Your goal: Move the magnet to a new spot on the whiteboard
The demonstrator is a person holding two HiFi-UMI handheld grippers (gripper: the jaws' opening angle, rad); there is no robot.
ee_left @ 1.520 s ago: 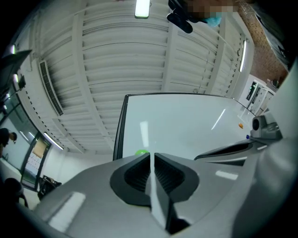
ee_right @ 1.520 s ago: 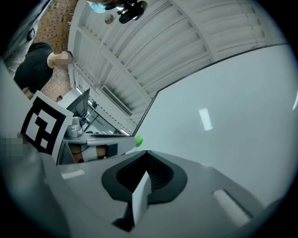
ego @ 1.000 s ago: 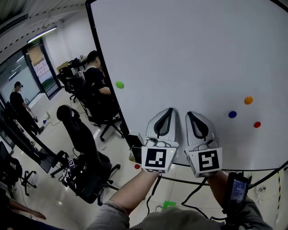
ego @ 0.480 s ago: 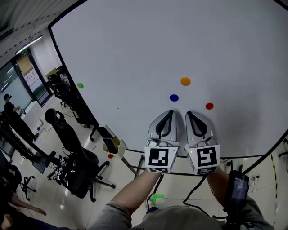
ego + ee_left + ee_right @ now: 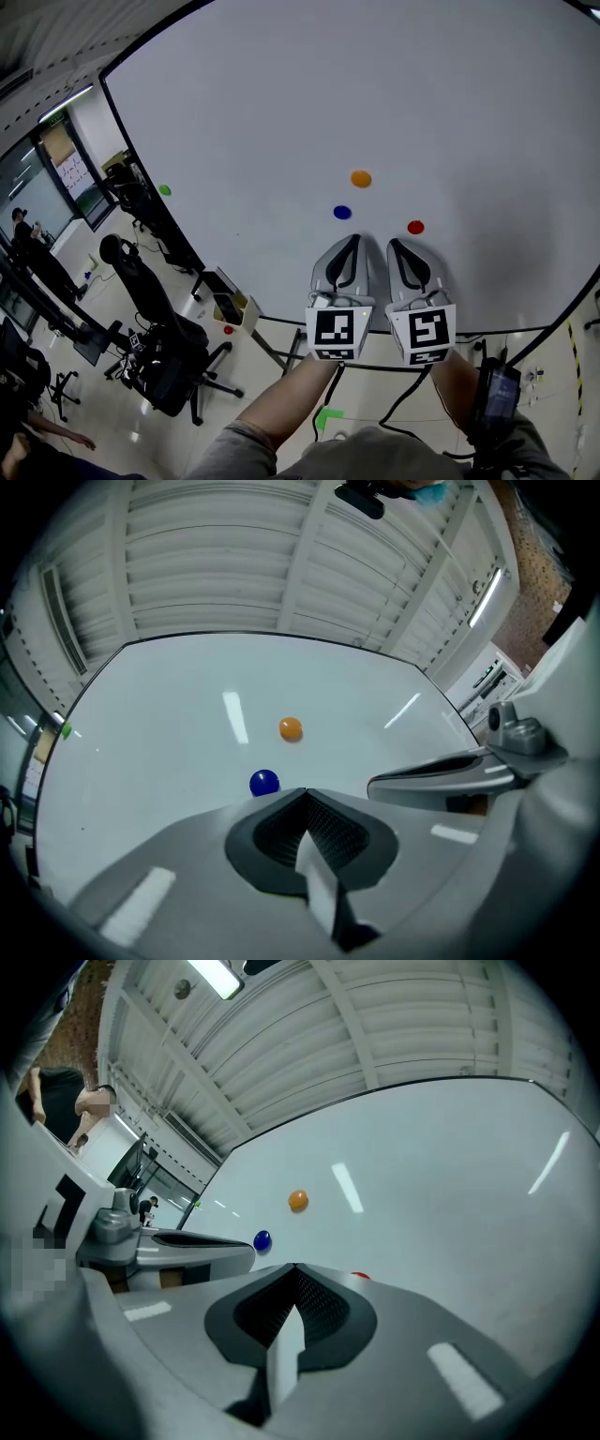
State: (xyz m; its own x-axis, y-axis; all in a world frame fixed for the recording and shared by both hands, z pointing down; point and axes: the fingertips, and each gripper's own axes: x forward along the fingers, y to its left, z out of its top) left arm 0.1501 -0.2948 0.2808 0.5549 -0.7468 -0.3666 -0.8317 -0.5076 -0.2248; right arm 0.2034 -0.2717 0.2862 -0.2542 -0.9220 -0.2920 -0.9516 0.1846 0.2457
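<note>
The whiteboard [image 5: 281, 112] fills the head view. An orange magnet [image 5: 361, 178], a blue magnet [image 5: 342, 213] and a red magnet [image 5: 415, 227] sit close together on it, and a green magnet [image 5: 165, 189] sits far to the left. My left gripper [image 5: 352, 238] is shut and empty, its tip just below the blue magnet [image 5: 264, 782]. Beside it, my right gripper [image 5: 393, 243] is shut and empty, with the red magnet [image 5: 360, 1276] peeking over its jaws. Neither gripper touches a magnet. The orange magnet [image 5: 291, 728] lies further up the board.
The board's black lower frame [image 5: 487, 330] runs just behind the grippers. A small yellow box [image 5: 232, 307] sits at the board's lower left corner. Black office chairs [image 5: 159, 319] and desks stand on the floor to the left, with a person [image 5: 28, 244] far off.
Both grippers have moved rightward along the board side by side. The three magnets, earlier off to the right, now lie just above the tips. Both jaws stayed shut.
</note>
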